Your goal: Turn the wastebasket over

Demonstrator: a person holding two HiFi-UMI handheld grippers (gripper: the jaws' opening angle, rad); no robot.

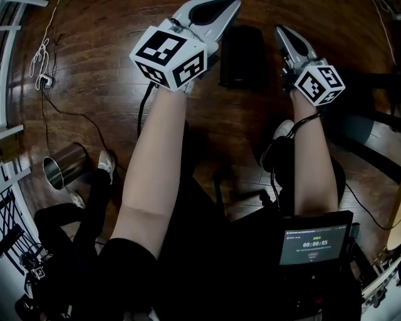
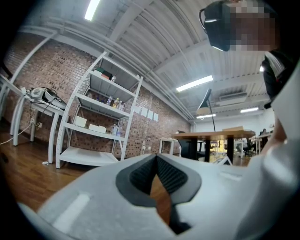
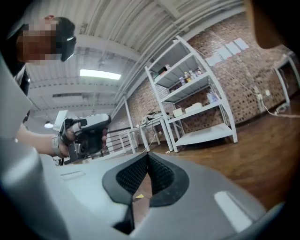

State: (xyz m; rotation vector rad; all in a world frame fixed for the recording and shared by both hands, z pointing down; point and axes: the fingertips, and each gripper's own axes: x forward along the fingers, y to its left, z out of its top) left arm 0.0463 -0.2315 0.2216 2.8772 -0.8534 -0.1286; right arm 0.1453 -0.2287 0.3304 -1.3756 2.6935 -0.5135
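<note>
A shiny metal wastebasket (image 1: 64,165) stands on the wooden floor at the far left of the head view, its open mouth showing. It is well away from both grippers. My left gripper (image 1: 219,6) is held out ahead at the top centre, shut and empty, with its pads (image 2: 140,176) meeting at the tip. My right gripper (image 1: 281,31) is beside it to the right, also shut (image 3: 147,155) with nothing held. The right gripper view shows the left gripper (image 3: 86,132) from the side. Neither gripper view shows the wastebasket.
A black boxy object (image 1: 242,55) sits on the floor between the two grippers. Another person in black (image 1: 75,232) crouches by the metal wastebasket. Cables (image 1: 75,116) run over the floor. White shelves (image 2: 101,119) stand against the brick wall. A dark chair base (image 1: 369,125) is at right.
</note>
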